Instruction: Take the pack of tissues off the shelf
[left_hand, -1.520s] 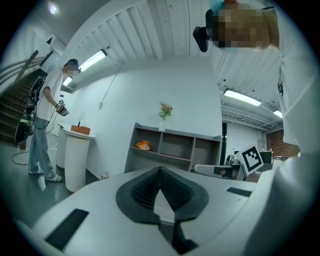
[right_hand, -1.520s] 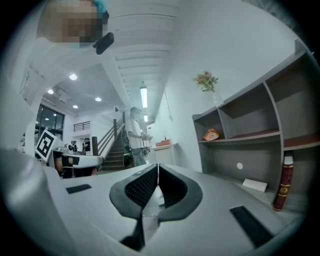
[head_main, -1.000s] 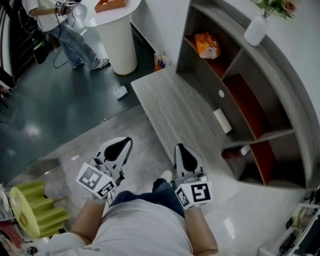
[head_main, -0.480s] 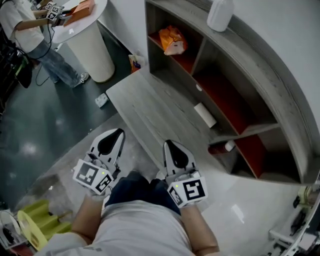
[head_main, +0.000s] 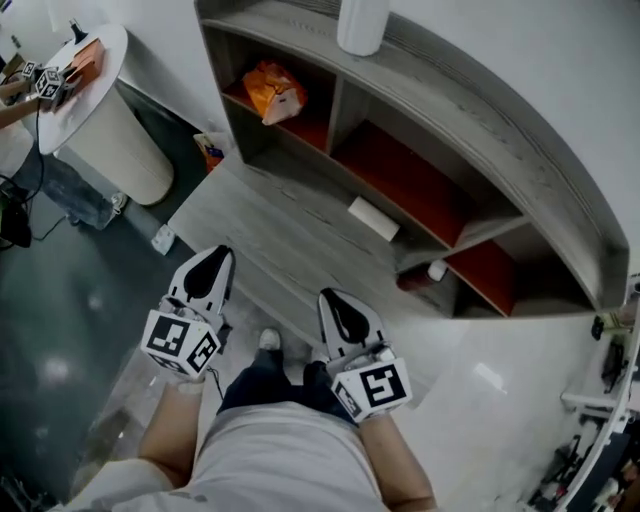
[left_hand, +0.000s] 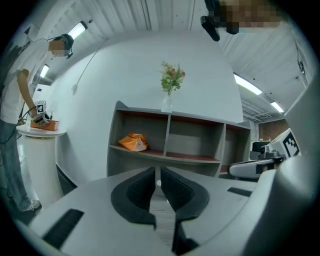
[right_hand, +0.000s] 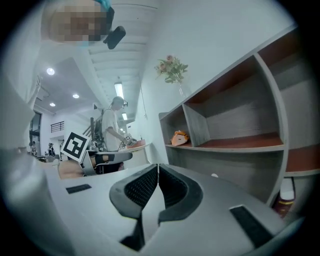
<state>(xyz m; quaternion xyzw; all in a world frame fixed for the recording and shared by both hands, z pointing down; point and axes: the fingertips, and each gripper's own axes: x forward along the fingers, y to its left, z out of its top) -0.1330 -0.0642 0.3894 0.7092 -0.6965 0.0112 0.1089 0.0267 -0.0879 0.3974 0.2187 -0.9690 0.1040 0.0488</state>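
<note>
The orange pack of tissues (head_main: 272, 92) lies in the upper left compartment of the grey shelf unit (head_main: 470, 120). It also shows in the left gripper view as the pack (left_hand: 132, 142), and small in the right gripper view as the pack (right_hand: 180, 137). Both grippers are held low in front of the person, well short of the shelf. My left gripper (head_main: 220, 253) is shut with nothing between its jaws, its tips (left_hand: 157, 172) aimed at the shelf. My right gripper (head_main: 329, 298) is also shut and empty, with the shelf to the right of its tips (right_hand: 157, 170).
A low wooden platform (head_main: 260, 235) runs before the shelf and carries a white box (head_main: 372, 218). A bottle (head_main: 420, 277) lies in a bottom compartment, and a white vase (head_main: 362, 22) stands on top. At the left a person works at a round white table (head_main: 95, 110).
The head view has swung so that the shelf sits nearer and more central. Both grippers have advanced toward the platform, the left one further. Both stay shut.
</note>
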